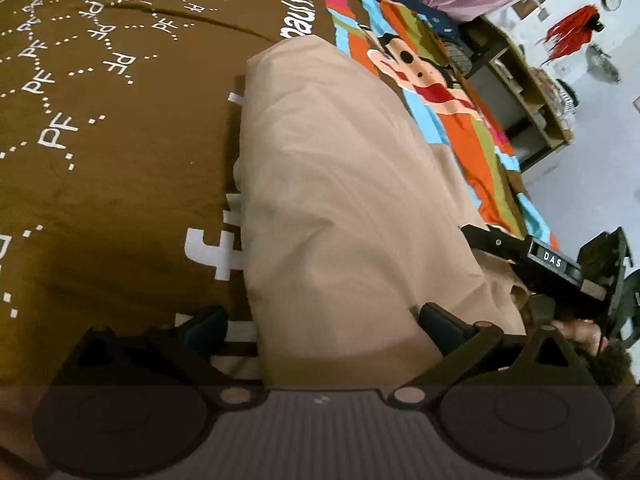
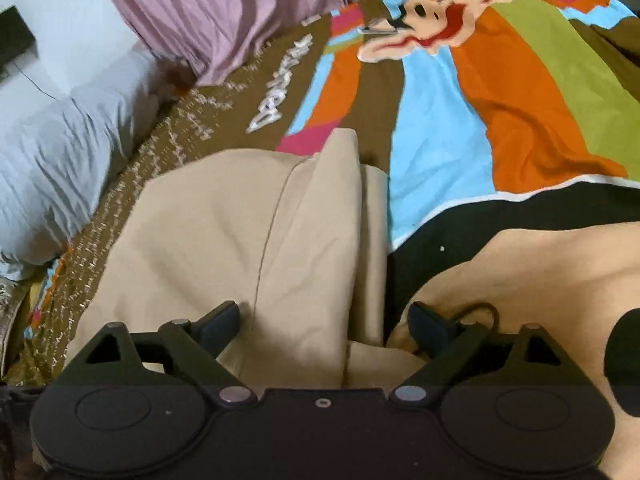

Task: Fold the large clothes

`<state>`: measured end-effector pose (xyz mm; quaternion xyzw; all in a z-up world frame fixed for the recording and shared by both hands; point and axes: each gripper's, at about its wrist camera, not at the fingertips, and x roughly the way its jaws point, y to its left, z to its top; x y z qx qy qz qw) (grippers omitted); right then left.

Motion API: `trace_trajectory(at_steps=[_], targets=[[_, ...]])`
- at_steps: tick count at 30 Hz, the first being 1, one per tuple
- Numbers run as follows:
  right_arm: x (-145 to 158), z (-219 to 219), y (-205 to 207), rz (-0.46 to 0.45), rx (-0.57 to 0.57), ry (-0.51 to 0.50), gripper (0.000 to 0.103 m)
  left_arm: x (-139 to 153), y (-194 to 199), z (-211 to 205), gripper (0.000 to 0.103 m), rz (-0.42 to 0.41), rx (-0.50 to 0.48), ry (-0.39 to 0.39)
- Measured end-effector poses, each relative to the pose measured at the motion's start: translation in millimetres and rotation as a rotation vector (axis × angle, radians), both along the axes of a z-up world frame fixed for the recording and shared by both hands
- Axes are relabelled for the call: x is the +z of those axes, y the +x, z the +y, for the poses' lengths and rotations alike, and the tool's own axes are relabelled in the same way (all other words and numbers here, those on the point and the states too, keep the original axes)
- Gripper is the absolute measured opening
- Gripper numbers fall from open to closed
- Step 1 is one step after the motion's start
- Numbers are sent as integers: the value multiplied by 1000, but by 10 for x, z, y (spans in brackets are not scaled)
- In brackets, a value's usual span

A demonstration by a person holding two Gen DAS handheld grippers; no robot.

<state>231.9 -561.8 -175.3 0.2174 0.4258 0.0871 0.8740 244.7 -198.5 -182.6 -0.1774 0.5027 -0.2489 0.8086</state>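
Observation:
A beige garment (image 1: 344,200) lies folded on a brown bedspread (image 1: 112,184). In the right wrist view the same garment (image 2: 248,236) shows a seam and a folded edge. My left gripper (image 1: 320,328) is open, its fingers straddling the garment's near edge without closing on it. My right gripper (image 2: 324,324) is open too, low over the garment's near end, with cloth between the spread fingers. The right gripper also shows in the left wrist view (image 1: 568,276) at the garment's right side.
The bedspread has a colourful monkey print (image 2: 480,92). A purple curtain (image 2: 224,12) and a grey pillow (image 2: 60,160) lie at the bed's far side. Wooden shelves (image 1: 524,92) stand beyond the bed. A beige cloth fold (image 2: 540,280) lies right.

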Motion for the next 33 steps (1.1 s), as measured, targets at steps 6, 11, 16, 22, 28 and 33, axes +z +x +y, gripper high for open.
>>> trace_trajectory(at_steps=[6,11,16,22,28,33], targets=[[-43,-166,-87,-47,-51,117,83,104,68,42,102,-37,1,-34],[-81,-265,-89,-39,-124,152,59,149,285,64,102,-48,16,-54],[-91,-243,-69,-31,-117,126,58,-32,450,48,103,21,17,-63],[-106,-246,-79,-31,-112,119,60,-67,452,45,103,14,0,-68],[-110,-237,-81,-33,-110,116,62,-87,466,54,103,23,-10,-81],[-111,-226,-75,-35,-104,117,65,-104,465,62,103,16,-10,-90]])
